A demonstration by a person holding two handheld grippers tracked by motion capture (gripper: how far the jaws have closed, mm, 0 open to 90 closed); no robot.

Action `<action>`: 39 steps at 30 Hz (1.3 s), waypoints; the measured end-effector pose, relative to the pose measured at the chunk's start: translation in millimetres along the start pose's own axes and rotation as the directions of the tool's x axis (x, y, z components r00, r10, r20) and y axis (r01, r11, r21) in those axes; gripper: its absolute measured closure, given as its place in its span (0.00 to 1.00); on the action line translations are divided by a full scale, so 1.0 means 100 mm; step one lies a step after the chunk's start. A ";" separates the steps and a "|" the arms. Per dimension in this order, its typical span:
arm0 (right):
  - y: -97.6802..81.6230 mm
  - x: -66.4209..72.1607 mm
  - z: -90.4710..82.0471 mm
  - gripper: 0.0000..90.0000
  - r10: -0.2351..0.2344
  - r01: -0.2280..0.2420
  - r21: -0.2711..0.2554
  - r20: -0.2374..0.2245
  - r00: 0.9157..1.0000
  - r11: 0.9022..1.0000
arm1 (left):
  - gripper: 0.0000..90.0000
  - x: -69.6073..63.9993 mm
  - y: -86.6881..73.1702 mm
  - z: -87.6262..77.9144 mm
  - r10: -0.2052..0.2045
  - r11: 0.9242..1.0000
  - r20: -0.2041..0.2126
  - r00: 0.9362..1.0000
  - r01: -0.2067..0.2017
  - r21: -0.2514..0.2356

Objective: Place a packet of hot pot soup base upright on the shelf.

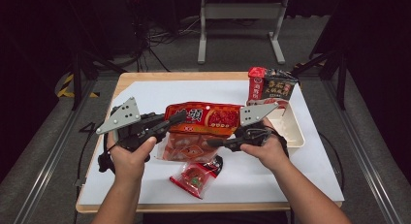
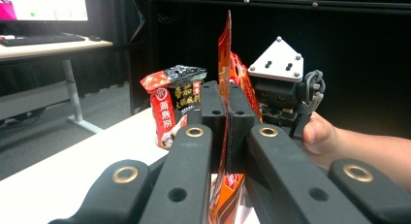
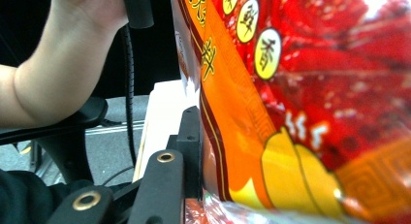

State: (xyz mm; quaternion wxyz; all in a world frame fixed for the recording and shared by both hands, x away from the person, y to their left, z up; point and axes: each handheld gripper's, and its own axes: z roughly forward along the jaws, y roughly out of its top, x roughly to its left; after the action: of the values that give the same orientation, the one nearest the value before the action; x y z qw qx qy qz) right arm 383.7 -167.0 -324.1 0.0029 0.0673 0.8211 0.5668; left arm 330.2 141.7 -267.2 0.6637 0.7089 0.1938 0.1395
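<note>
The big bag [image 1: 203, 118] is lifted over the middle of the worktop [image 1: 145, 95]. The left hand-held gripper [image 1: 178, 118] pinches its edge tight. The right hand-held gripper [image 1: 220, 142] grips the other end. Putting it down is left.

A lab: dark curtains, floor cables [image 1: 160, 40], desk monitor [image 2: 46, 5] (switched on).

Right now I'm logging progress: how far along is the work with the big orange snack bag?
Done: the left gripper is clamped on the orange snack bag, lifted off the table. In hand: the right gripper is at its other end. Left: whatever follows; the white tray holds only the dark packet.
</note>
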 end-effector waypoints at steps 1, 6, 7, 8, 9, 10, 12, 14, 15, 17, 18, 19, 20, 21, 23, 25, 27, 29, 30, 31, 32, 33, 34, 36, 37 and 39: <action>0.01 0.00 0.00 0.78 0.002 -0.002 0.002 0.000 1.000 1.000 | 0.99 0.00 0.00 0.00 -0.002 1.000 0.000 1.000 0.002 -0.002; 0.07 0.03 -0.04 0.78 -0.004 0.003 0.034 0.023 1.000 0.999 | 0.92 0.03 -0.02 -0.01 -0.015 1.000 -0.019 1.000 0.015 -0.006; 0.08 0.04 -0.05 0.78 -0.009 0.008 0.043 0.032 0.999 0.999 | 0.90 0.03 -0.02 -0.02 -0.015 1.000 -0.027 1.000 0.015 -0.004; 0.09 0.04 -0.06 0.78 -0.013 0.011 0.052 0.037 0.999 0.999 | 0.87 0.04 -0.02 -0.02 -0.020 1.000 -0.036 0.999 0.020 -0.009; 0.10 0.04 -0.06 0.78 -0.012 0.010 0.059 0.041 0.999 0.998 | 0.83 0.04 -0.03 -0.02 -0.021 1.000 -0.042 0.999 0.021 -0.012; 0.10 0.04 -0.07 0.78 -0.011 0.009 0.063 0.043 0.999 0.998 | 0.79 0.05 -0.03 -0.03 -0.023 1.000 -0.047 0.999 0.022 -0.018; 0.11 0.03 -0.09 0.78 -0.007 0.004 0.069 0.048 0.999 0.998 | 0.71 0.05 -0.03 -0.04 -0.015 1.000 -0.059 0.998 0.015 -0.009; 0.12 0.03 -0.12 0.78 0.000 -0.004 0.068 0.053 0.999 0.998 | 0.62 0.07 -0.05 -0.05 0.010 1.000 -0.071 0.997 -0.009 0.016; 0.12 0.03 -0.14 0.78 0.000 -0.003 0.067 0.054 0.999 0.998 | 0.58 0.07 -0.06 -0.05 0.017 1.000 -0.082 0.996 -0.016 0.021; 0.13 0.03 -0.15 0.78 0.000 -0.004 0.066 0.056 0.998 0.998 | 0.47 0.08 -0.07 -0.06 0.032 0.999 -0.106 0.994 -0.029 0.032; 0.14 0.03 -0.17 0.78 0.001 -0.005 0.065 0.062 0.998 0.998 | 0.47 0.09 -0.08 -0.06 0.038 0.999 -0.130 0.991 -0.033 0.040; 0.16 0.03 -0.21 0.78 0.000 -0.005 0.066 0.074 0.997 0.998 | 0.39 0.10 -0.08 -0.07 0.039 0.998 -0.139 0.990 -0.033 0.046; 0.16 0.03 -0.21 0.78 0.000 -0.005 0.066 0.074 0.997 0.998 | 0.39 0.11 -0.09 -0.09 0.037 0.998 -0.142 0.989 -0.030 0.051; 0.17 0.03 -0.23 0.78 -0.001 -0.005 0.066 0.082 0.997 0.998 | 0.38 0.12 -0.10 -0.10 0.035 0.998 -0.144 0.989 -0.027 0.058; 0.20 0.02 -0.28 0.78 -0.001 -0.006 0.067 0.098 0.995 0.998 | 0.34 0.15 -0.12 -0.12 0.041 0.994 -0.159 0.986 -0.024 0.109; 0.22 0.01 -0.34 0.78 -0.001 -0.007 0.068 0.112 0.994 0.998 | 0.32 0.17 -0.16 -0.14 0.050 0.989 -0.175 0.983 -0.025 0.145; 0.25 0.00 -0.38 0.78 0.002 -0.010 0.068 0.124 0.992 0.998 | 0.30 0.19 -0.20 -0.16 0.044 0.986 -0.183 0.982 -0.013 0.166; 0.28 -0.01 -0.42 0.78 0.003 -0.012 0.065 0.140 0.990 0.998 | 0.28 0.21 -0.22 -0.18 0.040 0.986 -0.194 0.980 -0.007 0.169; 0.28 -0.02 -0.43 0.78 0.004 -0.013 0.064 0.145 0.989 0.998 | 0.27 0.21 -0.22 -0.20 0.041 0.985 -0.198 0.979 -0.007 0.170; 0.30 -0.02 -0.44 0.78 0.004 -0.014 0.063 0.149 0.989 0.998 | 0.27 0.22 -0.23 -0.22 0.040 0.985 -0.201 0.979 -0.005 0.174; 0.31 -0.03 -0.46 0.78 0.003 -0.013 0.063 0.154 0.988 0.998 | 0.27 0.23 -0.23 -0.23 0.040 0.984 -0.206 0.978 -0.003 0.179; 0.32 -0.03 -0.47 0.78 0.003 -0.013 0.064 0.156 0.988 0.998 | 0.26 0.24 -0.24 -0.24 0.042 0.983 -0.212 0.976 -0.003 0.182; 0.33 -0.04 -0.49 0.78 0.004 -0.015 0.065 0.160 0.987 0.998 | 0.26 0.25 -0.25 -0.25 0.043 0.982 -0.217 0.975 -0.001 0.190; 0.36 -0.05 -0.53 0.78 0.003 -0.015 0.067 0.170 0.985 0.998 | 0.26 0.28 -0.28 -0.26 0.042 0.979 -0.229 0.973 0.005 0.204; 0.37 -0.05 -0.55 0.78 0.006 -0.018 0.068 0.175 0.984 0.998 | 0.26 0.30 -0.30 -0.26 0.042 0.978 -0.235 0.971 0.008 0.208; 0.40 -0.06 -0.59 0.78 0.005 -0.019 0.070 0.189 0.982 0.997 | 0.25 0.32 -0.33 -0.27 0.036 0.978 -0.241 0.970 0.016 0.210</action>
State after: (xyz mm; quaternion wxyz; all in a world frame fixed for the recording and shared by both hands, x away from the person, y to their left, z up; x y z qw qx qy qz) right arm 389.6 -208.8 -266.5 0.0748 0.1256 0.8364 0.5283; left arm 343.1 181.3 -299.4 0.5555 0.7536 0.2836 0.2074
